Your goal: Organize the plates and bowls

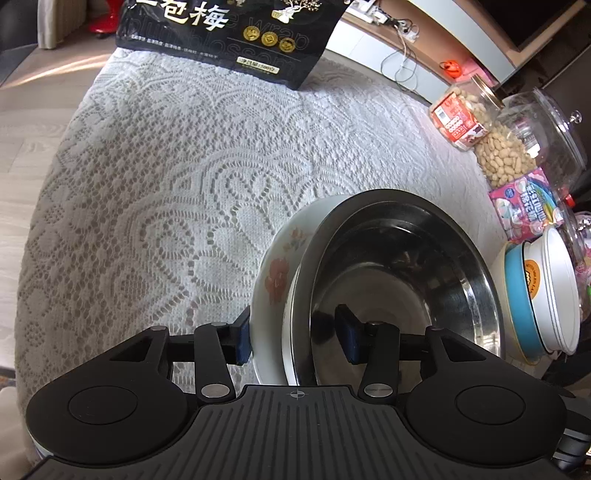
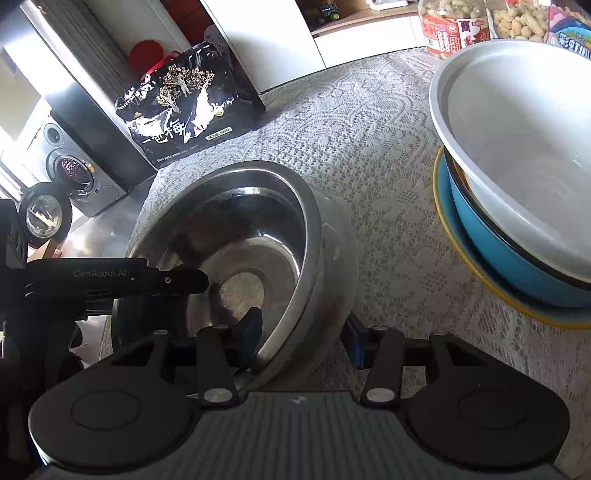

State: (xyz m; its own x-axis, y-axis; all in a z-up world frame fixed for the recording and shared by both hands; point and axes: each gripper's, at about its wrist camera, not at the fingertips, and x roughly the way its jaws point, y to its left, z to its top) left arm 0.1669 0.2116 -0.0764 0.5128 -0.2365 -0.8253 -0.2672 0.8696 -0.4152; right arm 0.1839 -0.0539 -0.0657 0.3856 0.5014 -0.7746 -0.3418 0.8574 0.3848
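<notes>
Where the white lace tablecloth (image 1: 177,177) covers the table, a shiny round steel bowl (image 1: 402,269) is seen tilted on its side, nested inside a white ceramic bowl (image 1: 275,273) painted with faded orange flowers. The pair is held near the table's near edge. The left gripper (image 1: 295,338) is set around the two rims together: one blue pad lies against the flowered outer wall and the other sits inside the steel bowl, the fingers roughly half open and closed on the bowls. In the right wrist view, the right gripper (image 2: 303,338) spans the opposite steel rim (image 2: 310,236), with one blue pad inside the bowl and the other outside the wall; whether the outer pad touches cannot be told. The left gripper's black body, marked "GenRobot.AI", is seen reaching in from the left.

Toward the table's right edge, a smooth white bowl (image 2: 517,147) is stacked in a blue bowl (image 2: 509,258) on a yellow-rimmed plate (image 2: 491,291). Beyond these, clear plastic jars of peanuts (image 1: 465,118) with a red label and a pink packet (image 1: 524,203) are lined along the right edge. At the far edge a glossy black bag (image 1: 229,33) is stood, printed with gold coins, the characters "包梅" and "wrap blossom".
</notes>
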